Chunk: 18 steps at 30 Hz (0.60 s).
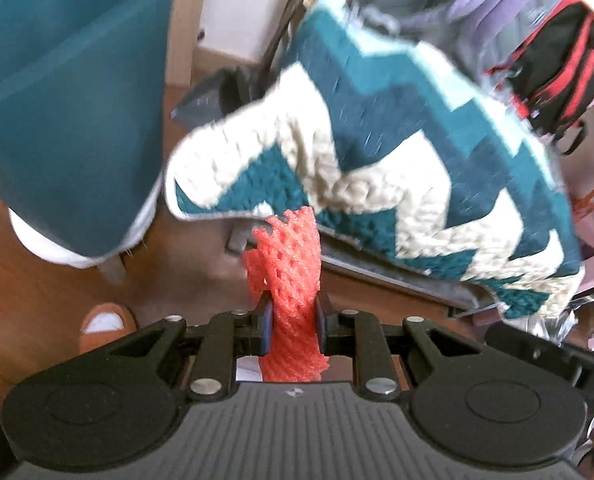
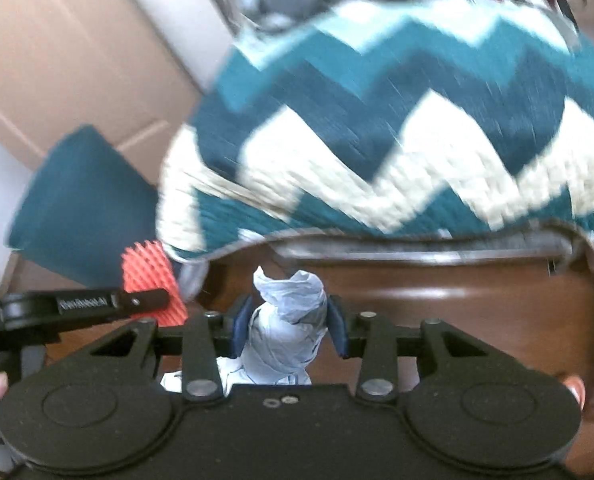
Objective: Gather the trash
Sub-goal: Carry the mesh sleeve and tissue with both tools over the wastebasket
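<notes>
My left gripper (image 1: 293, 316) is shut on a red foam net sleeve (image 1: 287, 256), which sticks up between the blue pads. In the right wrist view my right gripper (image 2: 287, 316) is shut on a crumpled pale grey-white tissue wad (image 2: 285, 316). The left gripper's arm and the red net (image 2: 151, 280) show at the left edge of that view. Both grippers hang above the wooden floor (image 1: 37, 292), near the edge of a teal-and-cream zigzag blanket (image 1: 377, 140).
A teal fabric-covered piece of furniture (image 1: 69, 104) stands at the left. The blanket (image 2: 377, 140) drapes over a dark wooden frame (image 2: 437, 280). A slipper (image 1: 103, 320) lies on the floor. Bags and clothes (image 1: 553, 60) pile up behind. Crinkled silvery foil (image 1: 557, 320) lies at the right.
</notes>
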### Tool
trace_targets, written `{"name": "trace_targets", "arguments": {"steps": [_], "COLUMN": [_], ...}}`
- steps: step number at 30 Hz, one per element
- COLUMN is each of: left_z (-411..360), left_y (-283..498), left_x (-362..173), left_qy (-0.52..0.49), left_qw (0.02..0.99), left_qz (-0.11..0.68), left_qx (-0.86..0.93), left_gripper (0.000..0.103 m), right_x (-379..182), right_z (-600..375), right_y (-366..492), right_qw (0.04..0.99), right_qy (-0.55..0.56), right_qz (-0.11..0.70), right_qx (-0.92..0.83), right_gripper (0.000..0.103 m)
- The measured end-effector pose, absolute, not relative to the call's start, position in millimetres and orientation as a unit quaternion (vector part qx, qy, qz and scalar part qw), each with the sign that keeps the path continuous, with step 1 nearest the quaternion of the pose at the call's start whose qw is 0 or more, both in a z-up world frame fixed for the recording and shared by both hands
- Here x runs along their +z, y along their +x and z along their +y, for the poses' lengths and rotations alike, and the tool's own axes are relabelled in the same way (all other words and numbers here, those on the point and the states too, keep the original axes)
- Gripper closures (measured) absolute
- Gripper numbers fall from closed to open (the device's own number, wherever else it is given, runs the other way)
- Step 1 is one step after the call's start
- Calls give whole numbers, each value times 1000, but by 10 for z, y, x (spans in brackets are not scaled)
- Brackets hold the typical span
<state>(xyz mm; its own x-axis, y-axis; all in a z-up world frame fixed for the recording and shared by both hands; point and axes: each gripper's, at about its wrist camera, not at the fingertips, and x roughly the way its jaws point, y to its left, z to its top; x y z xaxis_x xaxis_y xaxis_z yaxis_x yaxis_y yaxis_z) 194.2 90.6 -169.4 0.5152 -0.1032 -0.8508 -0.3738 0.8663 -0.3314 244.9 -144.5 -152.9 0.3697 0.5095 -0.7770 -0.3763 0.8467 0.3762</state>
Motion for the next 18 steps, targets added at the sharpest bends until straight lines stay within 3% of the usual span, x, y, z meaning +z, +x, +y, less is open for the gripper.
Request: {"name": "trace_targets", "arguments": {"steps": [18], "left_z": [1721], "left_y": [1209], "left_x": [-154], "left_qy": [-208], "left_qw": [913], "left_qz": [339], "left_qx": [91], "left_gripper": [82], "right_x": [-31], "right_z": [-365], "right_y": [1958], "right_qw": [858], "right_qy": [-9], "right_qz": [347], "right_qx": [377], "right_gripper": [64]}}
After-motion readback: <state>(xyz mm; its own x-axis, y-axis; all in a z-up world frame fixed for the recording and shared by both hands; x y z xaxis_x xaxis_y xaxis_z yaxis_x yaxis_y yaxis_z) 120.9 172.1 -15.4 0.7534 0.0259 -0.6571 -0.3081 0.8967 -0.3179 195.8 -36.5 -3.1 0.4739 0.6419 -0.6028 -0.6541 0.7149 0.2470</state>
